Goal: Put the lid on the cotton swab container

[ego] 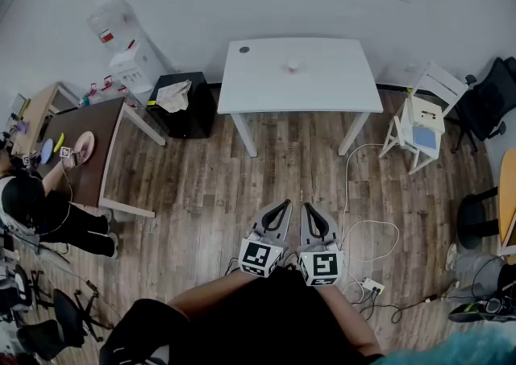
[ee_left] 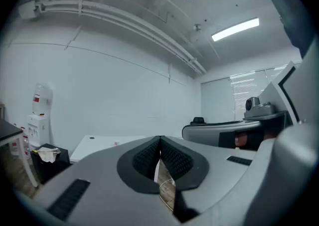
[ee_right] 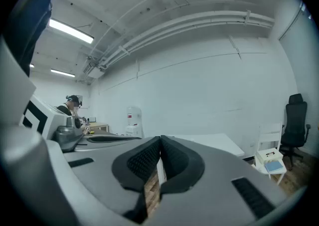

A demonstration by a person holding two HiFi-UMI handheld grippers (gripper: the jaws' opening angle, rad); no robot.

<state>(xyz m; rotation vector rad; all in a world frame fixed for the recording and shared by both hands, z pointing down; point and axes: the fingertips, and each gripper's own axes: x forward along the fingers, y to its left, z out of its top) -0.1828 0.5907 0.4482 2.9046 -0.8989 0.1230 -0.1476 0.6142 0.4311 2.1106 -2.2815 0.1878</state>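
Both tools sit well short of the white table (ego: 322, 89), low and close to our body over the wood floor (ego: 201, 186), pointing roughly level toward the table.

Left gripper (ego: 282, 206): jaws fully closed, pads meeting at the tips, nothing between them; only floor shows through the slit behind. Right gripper (ego: 309, 210): same, pads together w/ nothing held. The two are just beside each other.

Task thing: a small pale object (ego: 293, 66) stands on the table, about mid-width and toward the wall side. Prob. the swab container, but it's too small to confirm, and we can't tell if the lid is on or off. A dark round spot (ego: 244, 49) sits near the table's left back corner, well apart from the object; can't tell what it is.

Key relation: the object lies straight ahead of the grippers, on a line running approx. between the two, so neither hand is clearly nearer. Its long axis can't be read at this range.

Our read: task not started yet. Next we need to walk up to the table, then open the jaws before any pickup.
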